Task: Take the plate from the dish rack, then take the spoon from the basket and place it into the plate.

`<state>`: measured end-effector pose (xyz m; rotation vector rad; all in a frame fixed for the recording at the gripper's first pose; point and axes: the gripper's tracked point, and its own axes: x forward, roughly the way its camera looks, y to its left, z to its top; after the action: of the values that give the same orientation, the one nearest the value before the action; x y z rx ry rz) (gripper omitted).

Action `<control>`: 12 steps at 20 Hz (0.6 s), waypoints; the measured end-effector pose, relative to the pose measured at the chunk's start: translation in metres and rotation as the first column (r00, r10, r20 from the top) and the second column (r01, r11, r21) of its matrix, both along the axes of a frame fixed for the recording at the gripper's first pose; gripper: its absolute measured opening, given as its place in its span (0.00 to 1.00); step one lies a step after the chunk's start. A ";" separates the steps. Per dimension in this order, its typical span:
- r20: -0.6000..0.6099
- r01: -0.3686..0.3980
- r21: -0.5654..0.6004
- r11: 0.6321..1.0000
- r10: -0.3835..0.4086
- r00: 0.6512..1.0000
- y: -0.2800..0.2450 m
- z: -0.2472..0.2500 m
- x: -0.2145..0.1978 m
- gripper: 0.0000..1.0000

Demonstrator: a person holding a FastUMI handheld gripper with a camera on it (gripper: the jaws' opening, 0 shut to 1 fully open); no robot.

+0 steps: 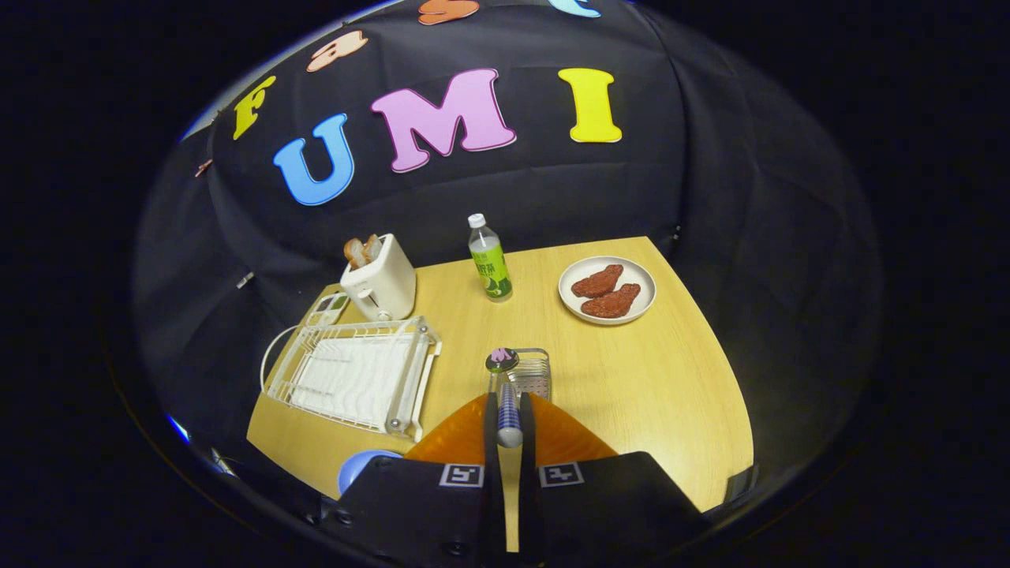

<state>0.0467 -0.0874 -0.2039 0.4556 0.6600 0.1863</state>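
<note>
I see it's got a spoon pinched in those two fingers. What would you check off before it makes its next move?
1. Grip: the hand-held gripper is shut on the metal spoon with the blue-and-white handle, both fingers pressing its handle. Ok.
2. Spoon out of the small wire basket: its bowl hangs over the basket's edge. Cannot tell if fully lifted out.
3. Plate taken out: the white wire dish rack holds no plate. Ok.
4. Target plate: a blue round plate peeks out beside the fingers, mostly hidden. Cannot tell if reachable.
5. Wrong plate: the white plate with two brown meat pieces lies far beyond. Ok.
</note>
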 end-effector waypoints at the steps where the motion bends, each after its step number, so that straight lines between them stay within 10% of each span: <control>1: 0.011 -0.008 0.008 1.000 0.008 1.000 0.007 0.009 -0.011 0.11; 12: -0.045 -0.224 0.089 0.970 0.229 0.972 0.122 0.016 -0.132 0.11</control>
<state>-0.0853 0.0347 -0.1883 0.4663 0.7600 0.4204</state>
